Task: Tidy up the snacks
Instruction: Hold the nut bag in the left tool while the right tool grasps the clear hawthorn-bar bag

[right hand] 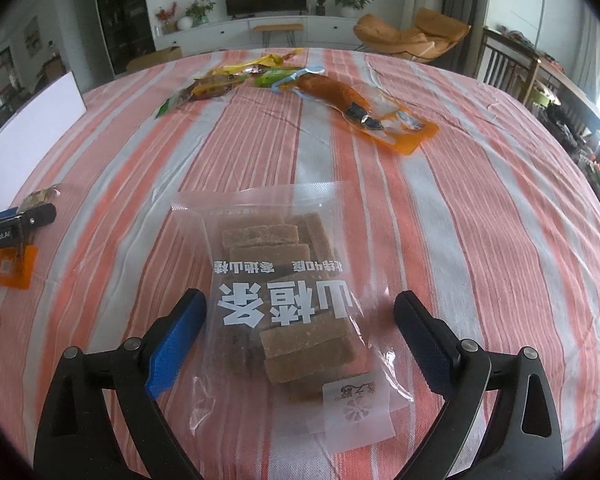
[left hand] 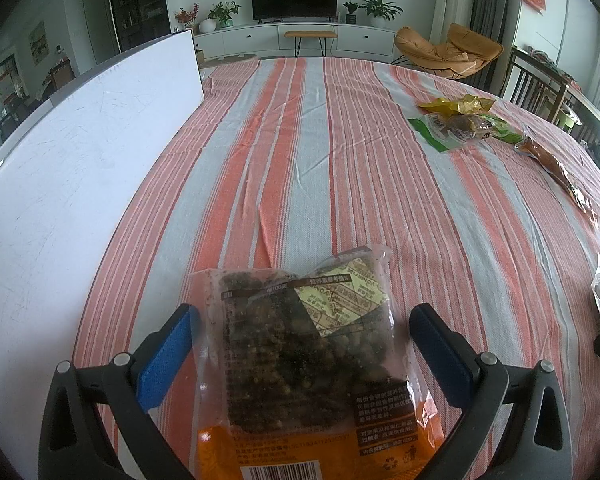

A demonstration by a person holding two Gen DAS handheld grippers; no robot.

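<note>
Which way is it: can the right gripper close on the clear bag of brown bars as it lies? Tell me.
Probably yes. The right gripper is open, its fingers straddle the clear bag of brown bars lying flat on the striped tablecloth, and nothing lies between them and the bag.

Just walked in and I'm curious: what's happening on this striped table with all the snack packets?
A person holds a gripper in each hand, sorting snacks. The left gripper stands open around a bag of dark nuts; the right gripper stands open around a clear bag of brown bars. Both bags lie on the striped cloth. More packets wait farther back.
</note>
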